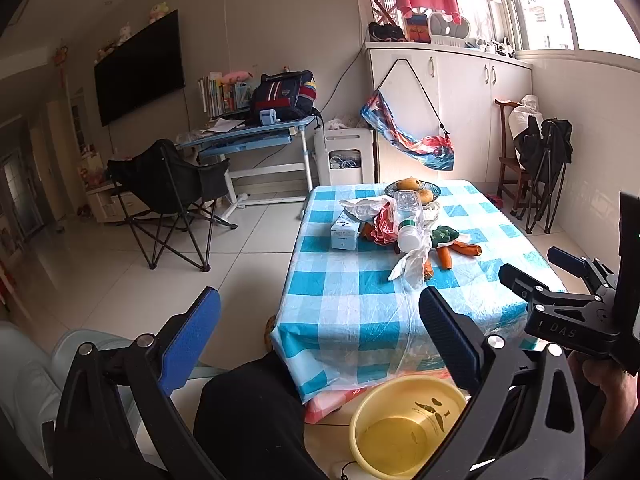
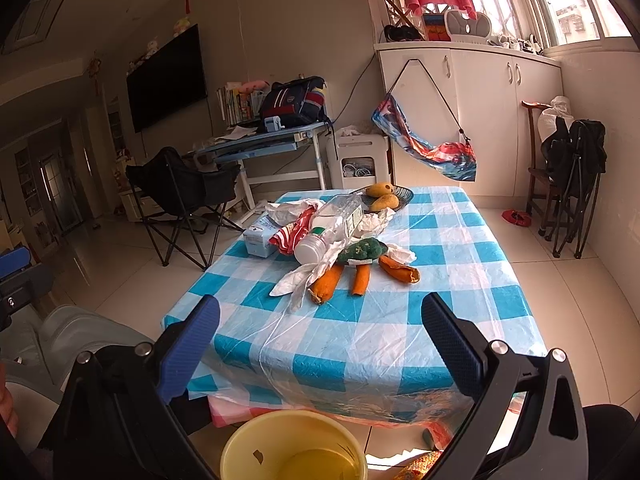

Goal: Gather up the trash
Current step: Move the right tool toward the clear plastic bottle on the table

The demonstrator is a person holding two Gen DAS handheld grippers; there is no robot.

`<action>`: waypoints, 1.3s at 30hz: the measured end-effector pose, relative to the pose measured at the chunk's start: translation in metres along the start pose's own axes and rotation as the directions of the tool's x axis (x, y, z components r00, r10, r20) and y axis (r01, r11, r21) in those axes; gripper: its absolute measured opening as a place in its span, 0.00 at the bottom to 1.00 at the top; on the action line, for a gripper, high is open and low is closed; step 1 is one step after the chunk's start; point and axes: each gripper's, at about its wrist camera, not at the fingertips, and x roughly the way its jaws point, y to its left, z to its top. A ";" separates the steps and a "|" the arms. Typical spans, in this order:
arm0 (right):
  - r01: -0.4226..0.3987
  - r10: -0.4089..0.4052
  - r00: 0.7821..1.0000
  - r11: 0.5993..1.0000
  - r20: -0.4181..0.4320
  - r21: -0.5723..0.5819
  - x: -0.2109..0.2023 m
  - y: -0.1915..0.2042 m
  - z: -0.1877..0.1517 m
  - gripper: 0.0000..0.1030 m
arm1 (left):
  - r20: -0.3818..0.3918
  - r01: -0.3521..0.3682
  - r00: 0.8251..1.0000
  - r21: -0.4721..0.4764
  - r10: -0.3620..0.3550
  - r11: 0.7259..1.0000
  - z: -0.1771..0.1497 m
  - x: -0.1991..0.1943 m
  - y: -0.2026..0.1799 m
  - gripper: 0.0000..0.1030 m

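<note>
1. Hovering before the table, the left gripper (image 1: 320, 336): fingers spread wide, nothing between them.
2. Right gripper (image 2: 320, 344): fingers likewise spread, empty; also seen at 3 o'clock in the left view (image 1: 560, 280).
3. Yellow bucket (image 2: 294, 446): at 6 o'clock below both grippers, on the floor against the table's near edge.
4. Table (image 2: 460, 280) with a blue checked cloth.
5. Trash pile, at 12 o'clock, mid-table: plastic bottle (image 2: 330, 226) lying tilted, crumpled paper (image 2: 296, 276), orange peels (image 2: 326, 282), red wrapper (image 2: 290, 232), small box (image 2: 258, 236).
6. Plate of mangoes (image 2: 386, 196): beyond the pile, at the far edge.
</note>
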 end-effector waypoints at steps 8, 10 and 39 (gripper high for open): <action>-0.001 0.001 1.000 1.000 -0.002 -0.001 0.000 0.001 0.000 0.94 | 0.002 0.000 1.000 0.001 0.000 1.000 0.000 -0.001 0.000 0.93; 0.000 0.000 1.000 1.000 -0.001 -0.003 -0.001 0.001 0.000 0.94 | 0.001 0.001 1.000 0.001 -0.001 1.000 0.000 -0.001 0.000 0.93; -0.073 0.080 0.971 0.997 -0.225 0.039 0.097 -0.043 0.050 0.75 | -0.149 0.003 0.989 -0.084 -0.015 0.997 0.020 0.131 0.017 0.93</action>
